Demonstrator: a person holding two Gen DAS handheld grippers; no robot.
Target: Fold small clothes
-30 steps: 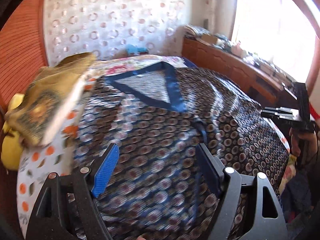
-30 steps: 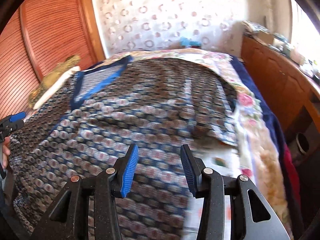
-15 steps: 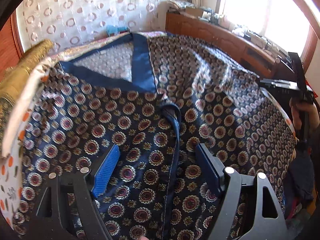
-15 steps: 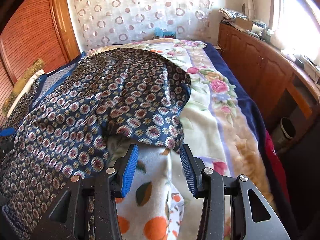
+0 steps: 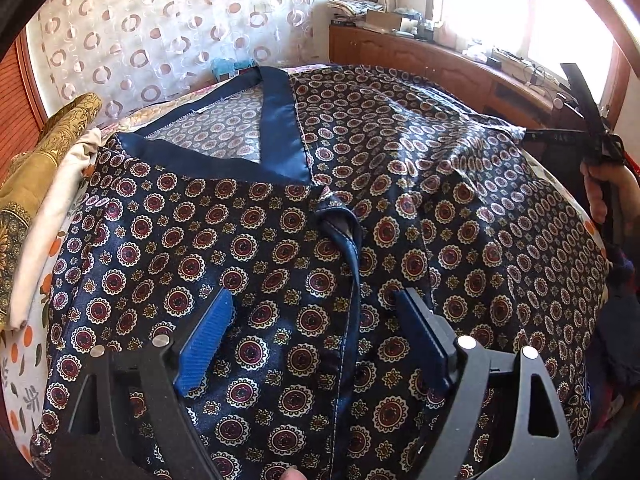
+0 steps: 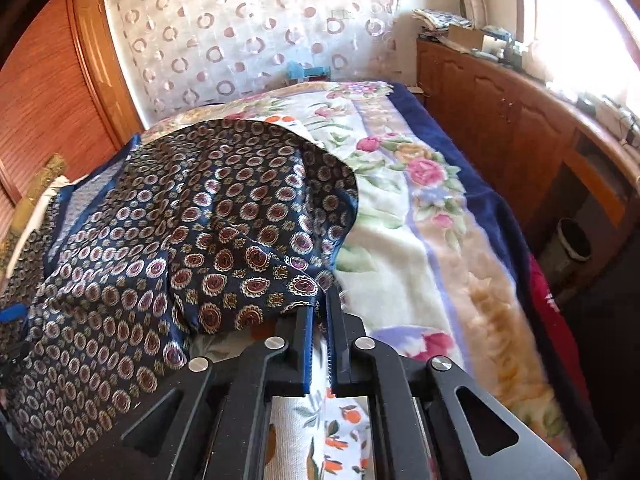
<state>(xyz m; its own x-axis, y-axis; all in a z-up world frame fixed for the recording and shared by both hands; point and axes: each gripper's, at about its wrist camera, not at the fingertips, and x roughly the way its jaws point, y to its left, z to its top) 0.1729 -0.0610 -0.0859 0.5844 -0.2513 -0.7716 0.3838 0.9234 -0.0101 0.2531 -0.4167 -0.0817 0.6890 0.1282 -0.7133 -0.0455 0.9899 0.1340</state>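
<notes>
A navy garment [image 5: 400, 184] with red-and-cream medallions lies spread on the bed, its blue V-neck band [image 5: 280, 120] at the far end. My left gripper [image 5: 314, 300] hovers low over the garment's front. Its jaws are wide and opening, the blue front seam [image 5: 352, 264] lies between them, and the pads press on nothing. My right gripper [image 6: 319, 300] is shut on the garment's [image 6: 224, 216] right hem corner, lifting it slightly off the bedding. A hand [image 5: 604, 196] holds that gripper at the right edge of the left wrist view.
A folded golden and cream cloth pile [image 5: 48, 168] sits left of the garment. Under it lie an orange-print sheet [image 6: 340, 432] and a floral blanket [image 6: 420, 216]. A wooden cabinet [image 6: 500, 120] runs along the right, with a bin [image 6: 574, 240] by it; a wardrobe [image 6: 48, 80] stands left.
My right gripper slid right across the garment to its hem corner and closed from half open. My left gripper came down closer to the garment's front.
</notes>
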